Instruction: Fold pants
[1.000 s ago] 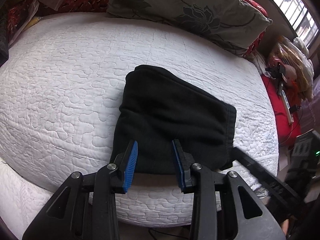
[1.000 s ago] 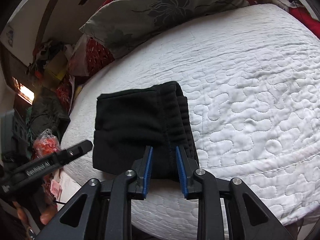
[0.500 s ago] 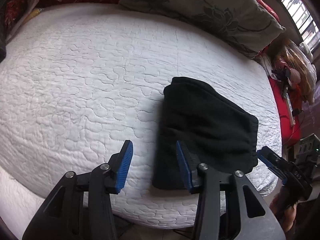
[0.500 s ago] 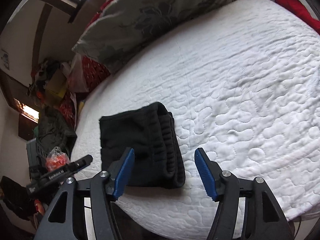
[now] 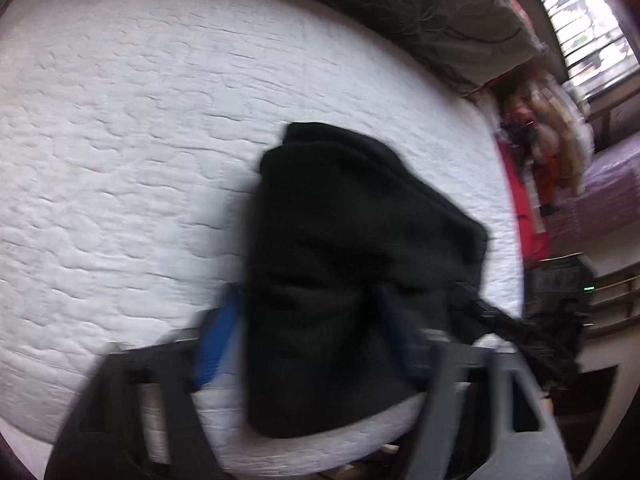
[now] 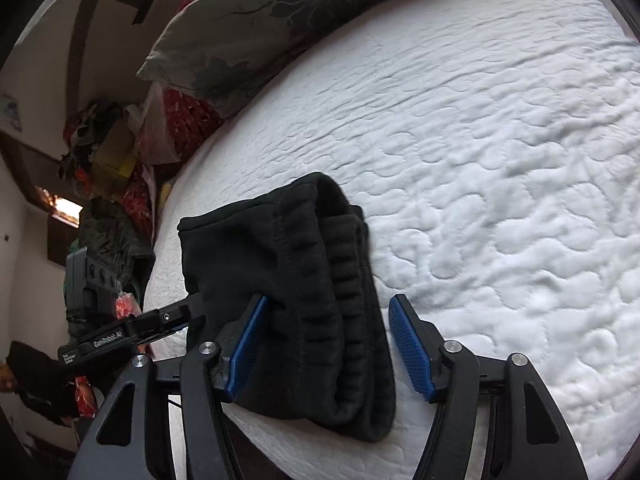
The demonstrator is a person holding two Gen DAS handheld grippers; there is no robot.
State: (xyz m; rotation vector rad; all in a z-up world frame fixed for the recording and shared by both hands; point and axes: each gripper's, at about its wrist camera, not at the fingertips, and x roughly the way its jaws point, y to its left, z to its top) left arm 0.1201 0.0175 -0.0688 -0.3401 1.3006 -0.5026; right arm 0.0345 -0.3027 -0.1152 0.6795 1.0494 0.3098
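The black pants point(image 5: 340, 264) lie folded into a small thick bundle near the front edge of the white quilted bed point(image 5: 120, 140). In the blurred left wrist view my left gripper point(image 5: 308, 344) is open, its blue pads on either side of the bundle's near end. In the right wrist view the pants point(image 6: 304, 288) show their ribbed waistband on the right side. My right gripper point(image 6: 328, 344) is open and straddles the waistband end. The left gripper point(image 6: 132, 332) shows in the right wrist view at the bundle's left side.
A grey floral pillow point(image 6: 280, 20) lies at the head of the bed point(image 6: 500, 160). Clutter, bags and boxes point(image 6: 116, 148) sit beside the bed on the left. A window point(image 5: 580, 20) and a heap of things point(image 5: 540, 140) are at the right.
Both grippers have moved forward from behind the bundle and now straddle its near end. The left wrist view has gone blurred with motion. The right gripper was opened earlier and stays open.
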